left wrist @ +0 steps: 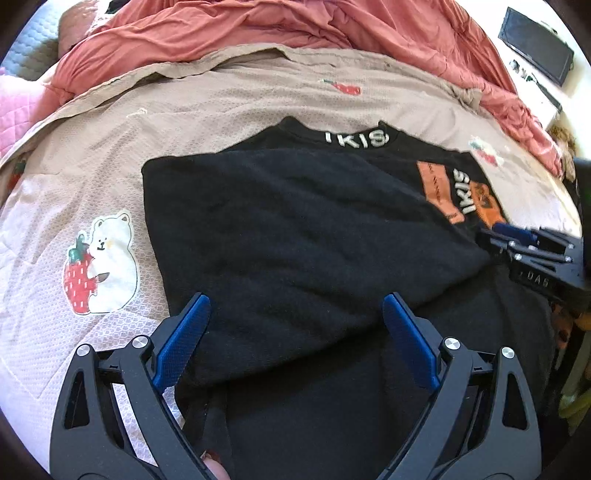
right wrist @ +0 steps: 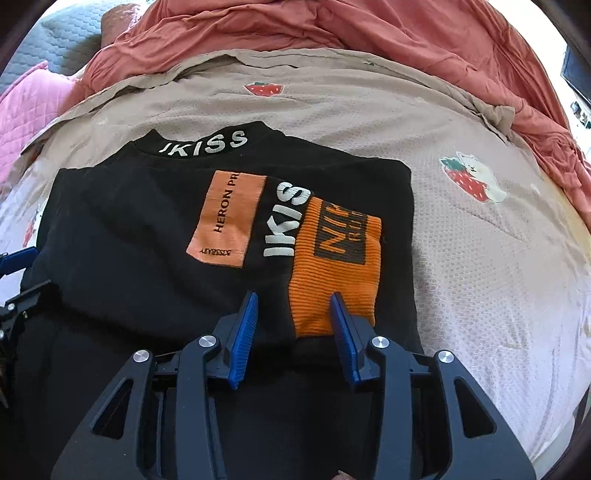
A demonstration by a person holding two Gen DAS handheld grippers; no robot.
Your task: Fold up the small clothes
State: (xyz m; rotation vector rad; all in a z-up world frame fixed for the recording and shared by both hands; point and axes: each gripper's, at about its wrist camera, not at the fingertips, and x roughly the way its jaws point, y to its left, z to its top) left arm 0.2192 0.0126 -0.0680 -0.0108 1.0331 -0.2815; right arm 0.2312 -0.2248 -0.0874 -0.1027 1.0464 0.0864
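A small black sweater [left wrist: 303, 229] [right wrist: 140, 258] lies flat on the bed, its collar printed IKISS [right wrist: 203, 144] at the far side. One side is folded inward over the body. An orange patch [right wrist: 227, 218] and an orange ribbed cuff [right wrist: 332, 266] lie on its front. My left gripper [left wrist: 295, 306] hovers open over the folded black part, nothing between its blue pads [left wrist: 184, 339]. My right gripper [right wrist: 295, 302] is open above the cuff's near end, which lies between the fingers; the pads are not pressing it. The right gripper [left wrist: 532, 251] also shows at the left wrist view's right edge.
The sweater rests on a beige sheet [left wrist: 229, 103] [right wrist: 480, 258] printed with bears and strawberries [left wrist: 99, 262]. A crumpled red duvet [left wrist: 280, 26] [right wrist: 332, 29] is bunched along the far side. A pink quilt [left wrist: 14, 114] lies far left, a dark flat object [left wrist: 535, 44] far right.
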